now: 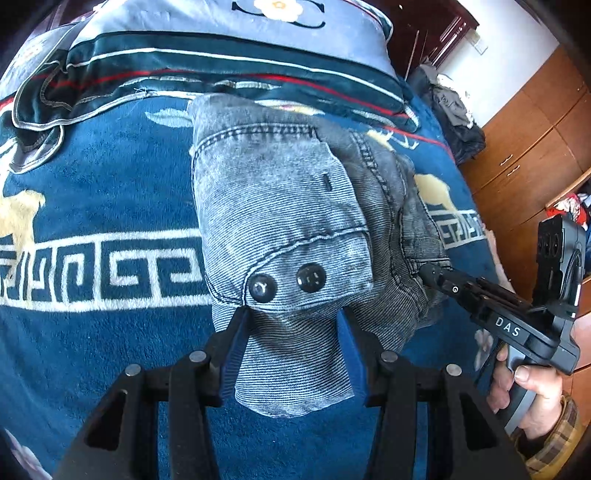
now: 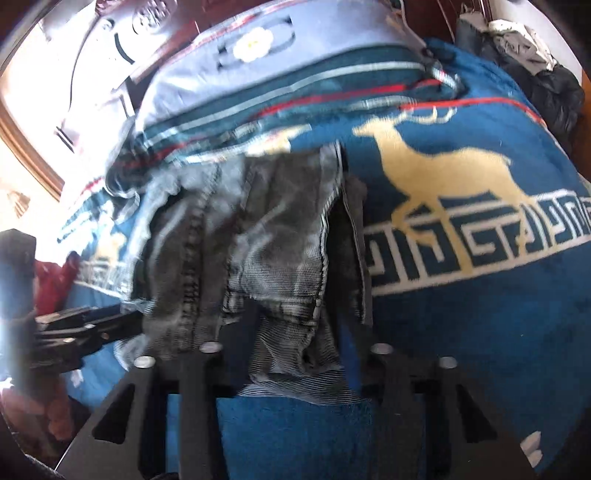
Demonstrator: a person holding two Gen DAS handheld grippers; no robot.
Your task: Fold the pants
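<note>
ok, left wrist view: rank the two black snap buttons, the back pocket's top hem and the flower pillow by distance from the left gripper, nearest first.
1. Two black snap buttons, on the jeans flap just beyond the left gripper fingertips.
2. Back pocket's top hem, at the jeans' far end.
3. Flower pillow, at the head of the bed, top of view.

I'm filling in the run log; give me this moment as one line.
task: fold pants | pants: bunched on blue blanket | left gripper: pants between fingers | right gripper: pants between fingers
</note>
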